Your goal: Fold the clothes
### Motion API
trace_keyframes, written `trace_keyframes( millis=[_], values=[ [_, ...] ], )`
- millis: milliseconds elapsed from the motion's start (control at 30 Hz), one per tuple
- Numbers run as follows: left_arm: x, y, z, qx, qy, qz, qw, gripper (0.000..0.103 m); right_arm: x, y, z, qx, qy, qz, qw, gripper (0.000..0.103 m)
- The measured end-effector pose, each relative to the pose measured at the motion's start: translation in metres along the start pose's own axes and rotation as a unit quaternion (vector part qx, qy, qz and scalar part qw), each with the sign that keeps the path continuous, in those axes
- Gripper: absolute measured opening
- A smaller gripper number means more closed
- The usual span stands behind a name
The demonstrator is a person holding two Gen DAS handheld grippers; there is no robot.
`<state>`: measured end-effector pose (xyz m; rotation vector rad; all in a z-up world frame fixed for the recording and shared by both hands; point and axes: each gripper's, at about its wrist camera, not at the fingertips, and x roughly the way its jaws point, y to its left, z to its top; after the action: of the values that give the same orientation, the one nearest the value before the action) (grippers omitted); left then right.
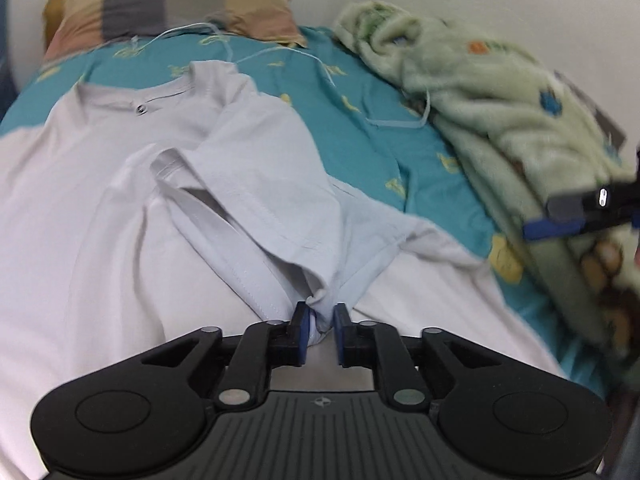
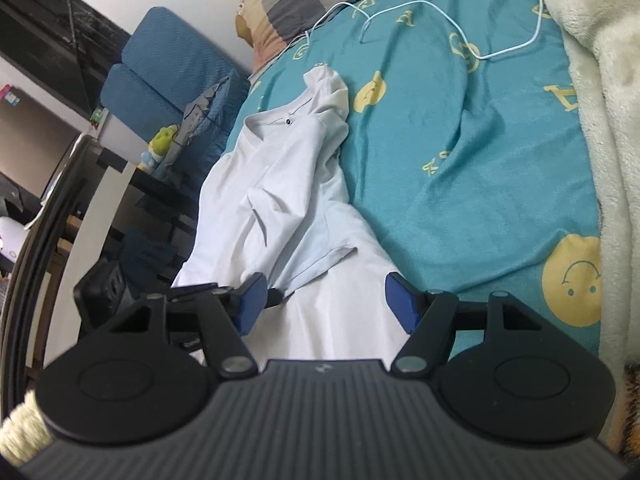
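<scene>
The left gripper (image 1: 321,314) has a bunched fold of the white shirt (image 1: 100,208) between its narrowly parted pads; whether they pinch it I cannot tell. The right gripper (image 2: 325,300) hangs wide open over the shirt's lower part, gripping nothing. The shirt lies along the bed's (image 2: 460,152) left edge, sleeve folded inward. Beyond lie a white cable (image 2: 424,4), a pillow (image 1: 168,4) at the head and a blanket (image 1: 500,92) on the right edge.

Both wrist views — close, down on shirt (image 1: 120,200)
</scene>
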<state>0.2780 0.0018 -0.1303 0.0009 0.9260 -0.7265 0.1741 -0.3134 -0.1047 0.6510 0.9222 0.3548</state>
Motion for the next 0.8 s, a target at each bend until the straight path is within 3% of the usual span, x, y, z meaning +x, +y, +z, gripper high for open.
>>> trace_keyframes(
  millis=[67, 133, 233, 333, 433, 500, 533, 567, 667, 800],
  values=[
    [-0.006, 0.014, 0.008, -0.048, -0.025, 0.0, 0.9985, 0.059, 0.0, -0.003, 0.002, 0.011, -0.002, 0.002, 1.0, 0.069],
    [-0.008, 0.031, 0.017, -0.092, -0.05, 0.01, 0.9945, 0.069, 0.0, -0.007, 0.004, 0.023, -0.004, 0.007, 1.0, 0.069],
    [0.001, 0.06, 0.035, -0.158, -0.073, 0.039, 0.9839, 0.076, 0.0, -0.012, 0.007, 0.037, -0.009, 0.015, 0.999, 0.069],
    [0.021, 0.089, 0.051, -0.229, -0.084, 0.061, 0.9679, 0.076, 0.007, -0.019, 0.01, 0.048, -0.004, 0.009, 0.999, 0.069],
    [0.035, 0.096, 0.064, -0.246, -0.095, 0.051, 0.9634, 0.066, 0.014, -0.027, 0.011, 0.062, 0.003, 0.005, 0.998, 0.069],
    [0.042, 0.096, 0.072, -0.245, -0.097, 0.043, 0.9637, 0.039, 0.017, -0.031, 0.012, 0.07, 0.007, 0.007, 0.997, 0.069],
    [0.044, 0.093, 0.076, -0.237, -0.091, 0.039, 0.9664, 0.014, 0.018, -0.032, 0.012, 0.073, 0.007, 0.007, 0.997, 0.069],
    [0.044, 0.088, 0.081, -0.225, -0.09, 0.037, 0.9696, 0.008, 0.018, -0.033, 0.012, 0.074, 0.007, 0.007, 0.997, 0.069],
    [0.031, 0.073, 0.095, -0.182, -0.103, 0.031, 0.9773, 0.007, 0.017, -0.033, 0.012, 0.077, 0.004, 0.007, 0.997, 0.069],
    [0.001, 0.073, 0.128, -0.171, -0.152, 0.023, 0.9733, 0.006, 0.017, -0.032, 0.01, 0.082, 0.005, 0.013, 0.996, 0.069]
  ],
)
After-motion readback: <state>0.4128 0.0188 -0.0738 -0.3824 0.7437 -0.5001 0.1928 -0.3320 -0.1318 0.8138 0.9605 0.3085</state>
